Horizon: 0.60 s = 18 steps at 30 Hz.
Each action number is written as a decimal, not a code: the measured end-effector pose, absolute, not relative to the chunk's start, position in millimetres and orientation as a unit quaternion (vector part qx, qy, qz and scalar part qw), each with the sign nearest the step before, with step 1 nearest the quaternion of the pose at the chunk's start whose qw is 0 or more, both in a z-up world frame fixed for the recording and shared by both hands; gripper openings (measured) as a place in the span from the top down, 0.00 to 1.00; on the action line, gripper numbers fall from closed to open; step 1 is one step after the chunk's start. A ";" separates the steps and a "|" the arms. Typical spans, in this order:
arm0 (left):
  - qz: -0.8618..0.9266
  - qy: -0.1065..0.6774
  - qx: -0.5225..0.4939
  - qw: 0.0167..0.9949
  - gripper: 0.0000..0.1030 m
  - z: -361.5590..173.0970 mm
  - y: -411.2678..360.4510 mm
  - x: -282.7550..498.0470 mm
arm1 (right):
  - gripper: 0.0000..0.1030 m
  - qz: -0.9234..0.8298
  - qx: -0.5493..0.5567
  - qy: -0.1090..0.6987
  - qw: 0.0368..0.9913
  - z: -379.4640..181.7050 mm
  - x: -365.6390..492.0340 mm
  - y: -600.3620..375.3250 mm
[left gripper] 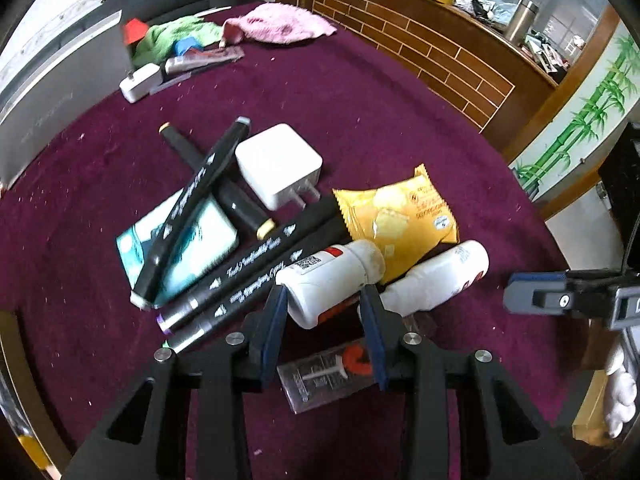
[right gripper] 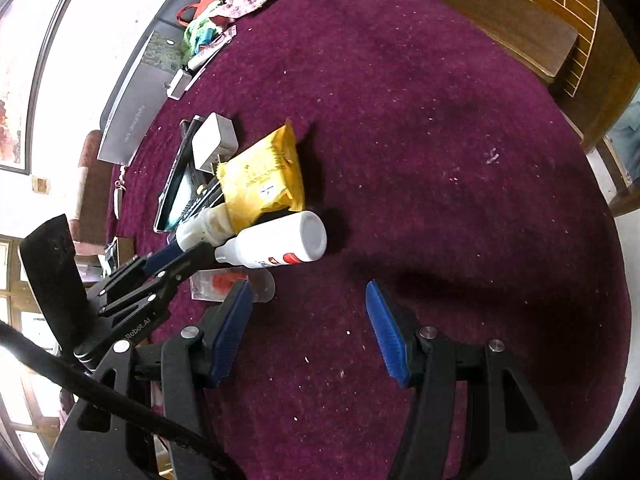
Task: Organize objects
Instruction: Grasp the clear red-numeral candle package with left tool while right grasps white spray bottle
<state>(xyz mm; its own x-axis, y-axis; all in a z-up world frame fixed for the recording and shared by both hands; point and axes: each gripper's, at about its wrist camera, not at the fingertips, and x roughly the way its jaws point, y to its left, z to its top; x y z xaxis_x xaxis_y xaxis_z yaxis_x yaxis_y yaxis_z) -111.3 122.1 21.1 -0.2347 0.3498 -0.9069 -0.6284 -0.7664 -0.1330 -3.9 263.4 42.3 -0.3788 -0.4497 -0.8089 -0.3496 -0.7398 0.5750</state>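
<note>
A: Left gripper (left gripper: 325,300) brackets the nearer white bottle (left gripper: 332,280), pads at its base end on either side. Whether they already pinch it, I cannot tell.

B: Bottle lies on its side in the pile on the purple cloth (left gripper: 360,120), against the yellow snack packet (left gripper: 400,220) and just beside the second white bottle (left gripper: 440,276).

A: Advice: close squarely across the body, lift straight (round plastic could roll), avoid dragging the black markers (left gripper: 256,276).

B: Right gripper (right gripper: 310,320) hangs wide open over bare cloth, holding nothing.
</note>
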 end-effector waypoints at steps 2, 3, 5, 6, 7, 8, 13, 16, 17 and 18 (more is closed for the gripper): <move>0.773 0.116 -0.536 0.319 0.68 22.6 121.3 -116.5 | 0.43 -0.748 0.558 -0.358 0.038 42.0 -4.6 261.6; 0.773 0.107 -0.538 0.320 0.68 23.5 121.7 -119.5 | 0.43 -0.748 0.558 -0.357 0.039 41.9 -4.6 261.2; 0.773 0.088 -0.539 0.324 0.67 24.3 121.7 -125.3 | 0.43 -0.748 0.557 -0.358 0.041 42.2 -3.6 261.3; 0.773 0.074 -0.541 0.323 0.65 24.1 122.5 -129.5 | 0.43 -0.748 0.556 -0.359 0.041 42.5 -3.0 261.8; 0.773 0.063 -0.543 0.322 0.64 23.0 124.6 -132.2 | 0.43 -0.749 0.555 -0.360 0.041 42.9 -2.3 262.8; 0.770 0.055 -0.548 0.323 0.63 20.8 126.3 -134.5 | 0.43 -0.749 0.553 -0.362 0.039 43.4 -1.5 263.8; 0.736 0.067 -0.582 0.339 0.58 5.4 134.0 -118.4 | 0.43 -0.749 0.551 -0.366 0.036 44.9 1.3 267.0; 0.722 0.051 -0.595 0.349 0.58 1.3 122.7 -103.4 | 0.43 -0.747 0.552 -0.367 0.037 45.1 2.1 267.2; 0.724 0.052 -0.592 0.349 0.58 2.3 118.4 -98.5 | 0.43 -0.748 0.552 -0.368 0.037 45.4 3.1 267.2; 0.723 0.054 -0.593 0.351 0.58 2.4 114.3 -93.2 | 0.43 -0.747 0.552 -0.368 0.038 45.2 3.8 266.8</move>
